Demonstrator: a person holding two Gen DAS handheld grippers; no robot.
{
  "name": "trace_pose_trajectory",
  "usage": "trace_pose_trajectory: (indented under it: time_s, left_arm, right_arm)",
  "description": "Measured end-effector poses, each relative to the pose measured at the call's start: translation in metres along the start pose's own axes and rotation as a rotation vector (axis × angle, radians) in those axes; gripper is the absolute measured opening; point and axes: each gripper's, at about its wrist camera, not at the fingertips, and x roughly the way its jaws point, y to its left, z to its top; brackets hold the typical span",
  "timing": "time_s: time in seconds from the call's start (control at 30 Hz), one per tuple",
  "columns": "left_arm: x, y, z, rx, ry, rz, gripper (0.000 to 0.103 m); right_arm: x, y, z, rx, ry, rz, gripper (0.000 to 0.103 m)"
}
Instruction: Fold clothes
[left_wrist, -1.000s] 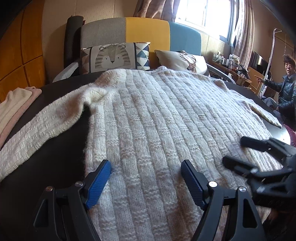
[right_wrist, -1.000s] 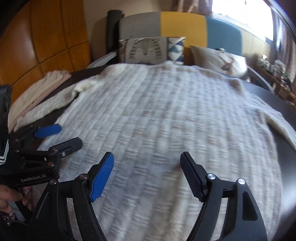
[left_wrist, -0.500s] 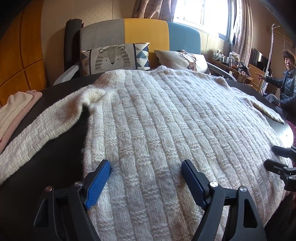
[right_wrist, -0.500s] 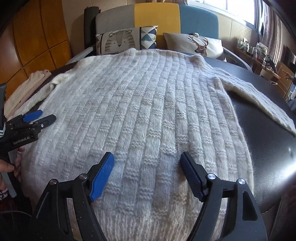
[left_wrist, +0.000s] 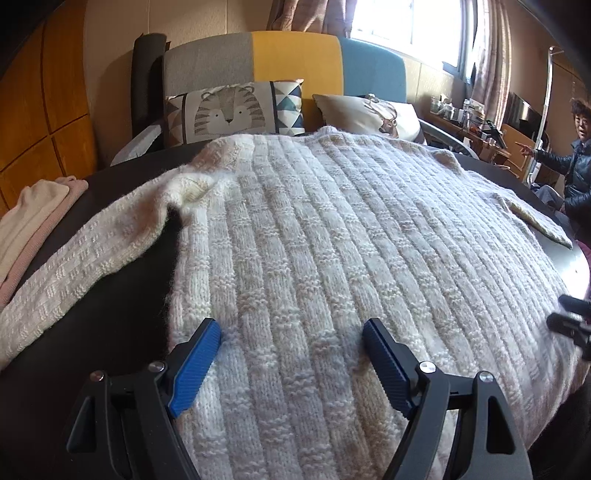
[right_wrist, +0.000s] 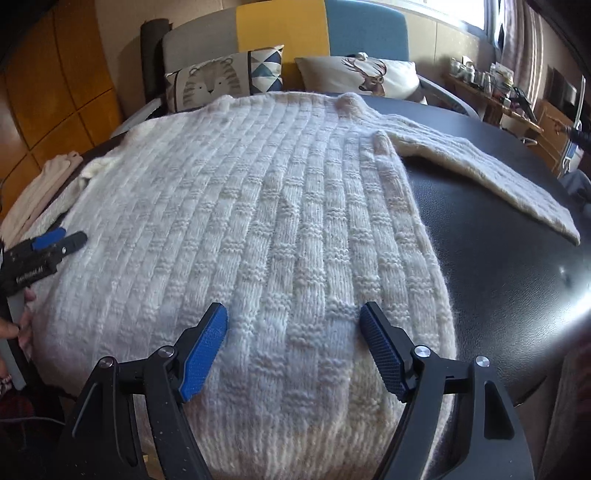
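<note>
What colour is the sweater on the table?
Cream-white sweater with a ribbed basket-weave knit; clearest in the right wrist view.

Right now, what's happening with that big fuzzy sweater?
A person holds a claw in each hand over a cream knitted sweater spread flat on a dark table. The left claw and right claw are both open, above the bottom hem, gripping nothing. No fold is made yet. Folded clothes sit at the side.
</note>
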Motion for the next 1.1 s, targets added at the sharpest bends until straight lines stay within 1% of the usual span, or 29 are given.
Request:
trace_pose_trajectory:
  time_s: [0.07, 0.13, 0.17, 0.27, 0.37, 0.47, 0.57, 0.63, 0.7, 0.77, 0.8, 0.87, 0.9, 0.97, 1.0, 1.03, 1.07, 1.1]
  left_arm:
    - [-0.002, -0.007, 0.007, 0.007, -0.012, -0.016, 0.080]
    - [-0.002, -0.018, 0.018, 0.027, -0.027, -0.030, 0.080]
    - [-0.001, -0.025, 0.023, 0.044, -0.031, -0.036, 0.080]
    - [0.010, -0.047, 0.038, 0.104, -0.024, -0.019, 0.080]
    - [0.022, -0.062, 0.045, 0.139, -0.007, -0.017, 0.080]
    - [0.034, -0.078, 0.051, 0.173, 0.005, -0.029, 0.080]
    - [0.043, -0.092, 0.059, 0.198, 0.009, -0.027, 0.080]
    - [0.050, -0.101, 0.062, 0.220, 0.012, -0.014, 0.080]
    - [0.057, -0.106, 0.062, 0.237, 0.019, 0.000, 0.081]
    - [0.059, -0.103, 0.061, 0.224, 0.016, -0.011, 0.082]
    - [0.060, -0.102, 0.061, 0.216, 0.017, -0.018, 0.082]
    - [0.062, -0.096, 0.061, 0.191, 0.028, -0.043, 0.083]
    - [0.063, -0.092, 0.062, 0.175, 0.034, -0.060, 0.083]
    - [0.064, -0.090, 0.062, 0.159, 0.036, -0.076, 0.084]
    - [0.064, -0.091, 0.061, 0.162, 0.034, -0.072, 0.084]
    - [0.063, -0.092, 0.060, 0.168, 0.029, -0.064, 0.084]
    - [0.063, -0.094, 0.059, 0.176, 0.024, -0.055, 0.084]
    - [0.062, -0.096, 0.059, 0.181, 0.019, -0.048, 0.084]
  right_arm:
    - [-0.005, -0.006, 0.000, 0.054, -0.023, 0.018, 0.077]
    - [-0.002, -0.016, 0.000, 0.108, -0.018, 0.050, 0.077]
    - [-0.001, -0.018, 0.000, 0.113, -0.016, 0.052, 0.077]
    - [0.000, -0.017, 0.001, 0.087, -0.013, 0.050, 0.077]
    - [-0.003, -0.017, 0.001, 0.062, -0.008, 0.061, 0.077]
    - [-0.019, -0.043, 0.008, 0.160, -0.080, 0.120, 0.077]
    - [-0.024, -0.091, 0.019, 0.305, -0.107, 0.103, 0.077]
    - [-0.021, -0.127, 0.025, 0.410, -0.085, 0.074, 0.077]
    - [-0.021, -0.159, 0.029, 0.481, -0.085, 0.028, 0.077]
    - [-0.022, -0.192, 0.037, 0.534, -0.099, -0.049, 0.077]
    - [-0.024, -0.211, 0.044, 0.559, -0.108, -0.102, 0.077]
    - [-0.025, -0.244, 0.054, 0.603, -0.126, -0.167, 0.077]
    - [-0.026, -0.264, 0.058, 0.640, -0.134, -0.192, 0.077]
    - [-0.027, -0.305, 0.061, 0.745, -0.148, -0.213, 0.077]
    - [-0.027, -0.324, 0.060, 0.802, -0.151, -0.207, 0.075]
    - [-0.026, -0.340, 0.058, 0.851, -0.146, -0.214, 0.070]
    - [-0.025, -0.357, 0.056, 0.900, -0.141, -0.220, 0.068]
    - [-0.024, -0.371, 0.052, 0.948, -0.139, -0.215, 0.063]
